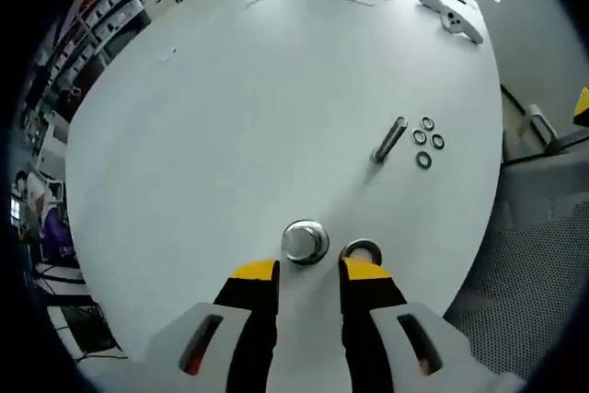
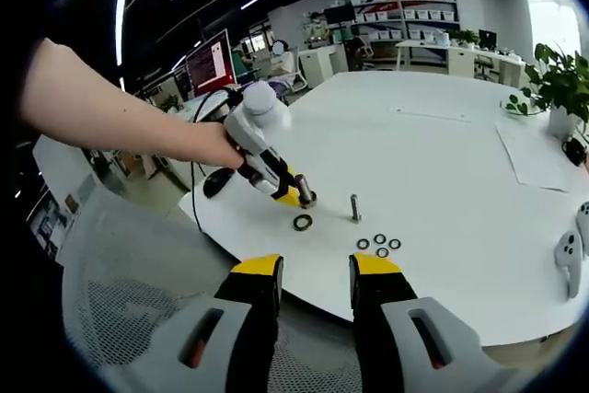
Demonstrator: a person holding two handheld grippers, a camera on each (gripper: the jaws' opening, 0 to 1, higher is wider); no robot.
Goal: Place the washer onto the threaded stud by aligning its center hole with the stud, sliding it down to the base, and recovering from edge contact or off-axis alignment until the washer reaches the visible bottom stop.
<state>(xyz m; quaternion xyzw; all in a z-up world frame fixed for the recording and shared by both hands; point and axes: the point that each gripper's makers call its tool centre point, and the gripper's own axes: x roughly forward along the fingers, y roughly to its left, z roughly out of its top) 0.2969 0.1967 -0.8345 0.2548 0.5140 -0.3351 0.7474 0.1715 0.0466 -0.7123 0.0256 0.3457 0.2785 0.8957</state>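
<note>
On the white surface the stud stands upright beside four small washers. Nearer the left tongs, jaws apart, sit a metal nut and a larger washer, lying flat. The right tongs hover open off the surface's edge. A plant and paper lie well apart.

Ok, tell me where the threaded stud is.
In the left gripper view the threaded stud stands on the white table, right of centre, just left of four small washers.
</note>
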